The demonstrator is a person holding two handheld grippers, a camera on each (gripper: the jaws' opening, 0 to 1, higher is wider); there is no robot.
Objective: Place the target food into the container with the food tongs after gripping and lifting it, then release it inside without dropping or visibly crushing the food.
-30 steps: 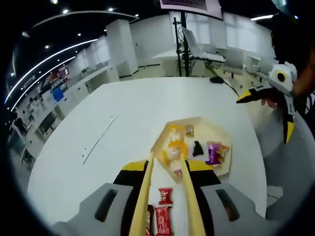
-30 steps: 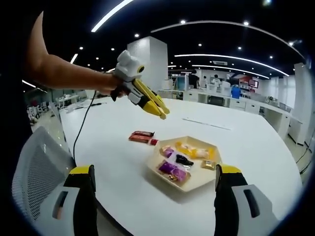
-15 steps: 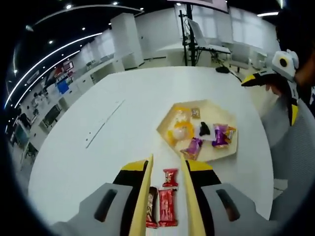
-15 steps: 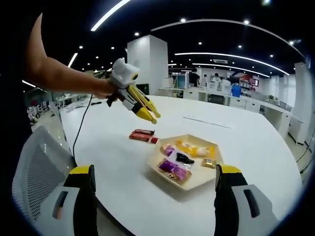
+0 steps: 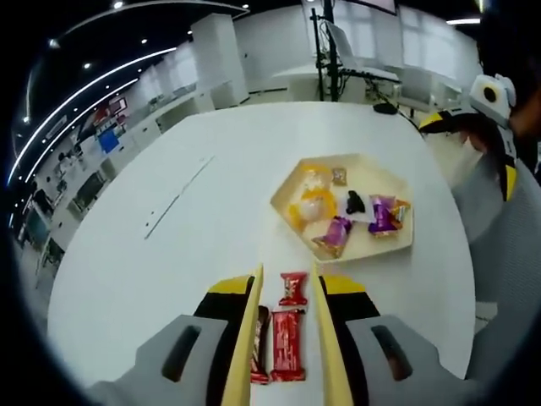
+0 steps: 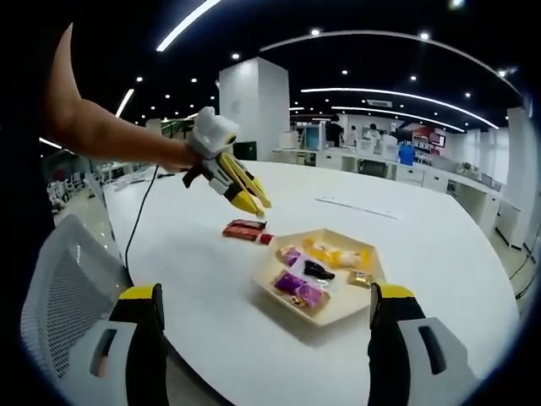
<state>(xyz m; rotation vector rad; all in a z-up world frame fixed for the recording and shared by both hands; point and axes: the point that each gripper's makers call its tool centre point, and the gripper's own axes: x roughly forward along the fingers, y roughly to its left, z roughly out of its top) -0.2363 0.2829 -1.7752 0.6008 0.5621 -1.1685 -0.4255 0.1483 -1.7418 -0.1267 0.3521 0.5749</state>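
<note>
The hexagonal tray [image 5: 397, 245] at centre right of the left gripper view already held several wrapped snacks, so part of the task was judged done. Three red-wrapped bars [image 5: 286, 342] remained on the white table [image 5: 127, 279], low in the frame, between the parted, empty tongs of the left gripper [image 5: 286, 317]. A pickup was judged next. The right gripper [image 6: 266, 338] was held wide open, grasping nothing.
</note>
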